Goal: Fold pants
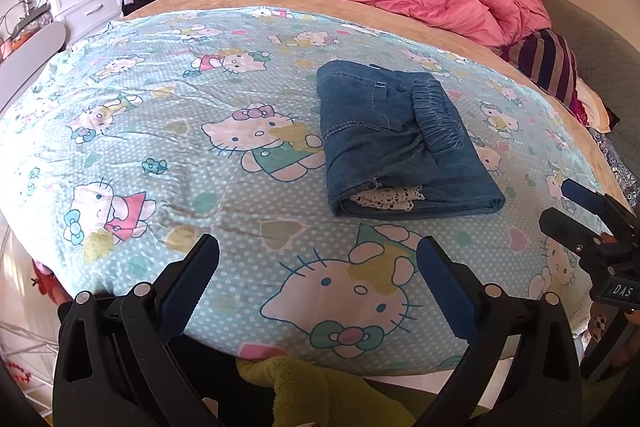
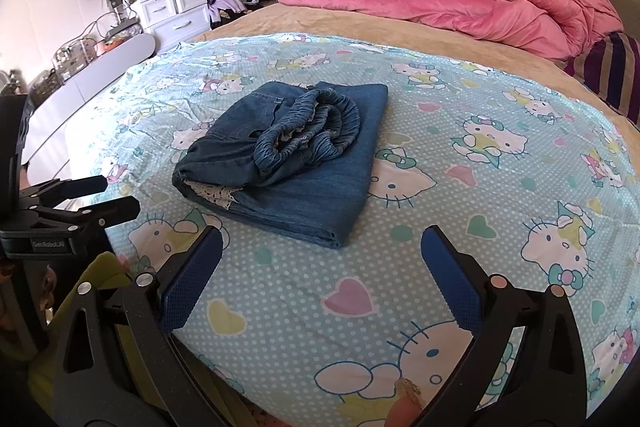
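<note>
We see the pants [image 1: 404, 143] lying as a compact folded bundle on the cartoon-cat sheet [image 1: 160, 131] spread over the bed, with the elastic waistband [image 2: 316, 131] bunched on top and a scrap of pale lace lining [image 2: 216, 193] peeking from the near fold. We judge the folding essentially done: the bundle sits alone, with nothing touching it.

Our left gripper [image 1: 318, 279] hangs low over the near edge of the bed, jaws spread wide and empty, with the bundle ahead and a little to the right of the gap between them. Our right gripper [image 2: 322, 277] is likewise wide and holds nothing; from its view the bundle lies ahead and slightly left of its jaws. So the pants rest between the two lines of sight, clear of both tools.

We read this backed-off, parted stance as a release posture, keeping the pads away so the loose waistband is not dragged out of its fold.
</note>
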`<state>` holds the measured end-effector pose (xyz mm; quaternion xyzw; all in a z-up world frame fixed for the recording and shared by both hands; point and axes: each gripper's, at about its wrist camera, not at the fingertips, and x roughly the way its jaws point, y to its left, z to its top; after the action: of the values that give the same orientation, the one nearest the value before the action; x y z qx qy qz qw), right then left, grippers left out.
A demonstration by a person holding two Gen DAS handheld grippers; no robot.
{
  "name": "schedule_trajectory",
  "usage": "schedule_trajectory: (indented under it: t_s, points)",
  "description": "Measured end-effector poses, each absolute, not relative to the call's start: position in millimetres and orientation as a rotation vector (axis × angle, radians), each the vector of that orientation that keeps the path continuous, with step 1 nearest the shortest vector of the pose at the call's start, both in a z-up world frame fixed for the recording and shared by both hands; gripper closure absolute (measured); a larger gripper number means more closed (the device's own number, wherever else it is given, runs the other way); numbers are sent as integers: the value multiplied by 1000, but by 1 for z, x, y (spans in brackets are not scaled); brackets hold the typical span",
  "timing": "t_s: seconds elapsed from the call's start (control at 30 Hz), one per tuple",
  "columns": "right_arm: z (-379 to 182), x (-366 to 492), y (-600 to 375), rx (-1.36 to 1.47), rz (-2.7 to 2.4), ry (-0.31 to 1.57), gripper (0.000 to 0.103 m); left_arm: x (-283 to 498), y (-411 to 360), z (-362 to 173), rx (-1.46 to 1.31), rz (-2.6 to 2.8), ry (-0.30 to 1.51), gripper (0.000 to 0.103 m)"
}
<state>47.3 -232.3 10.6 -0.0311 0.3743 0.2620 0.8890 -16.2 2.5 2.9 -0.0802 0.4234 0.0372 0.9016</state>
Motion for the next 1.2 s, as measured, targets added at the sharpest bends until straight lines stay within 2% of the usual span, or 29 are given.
schedule_trajectory:
  t_s: [1.2]
  points:
    - [13,45,-233,-66,546,771,9,-19,1,4,-154,87,877,4]
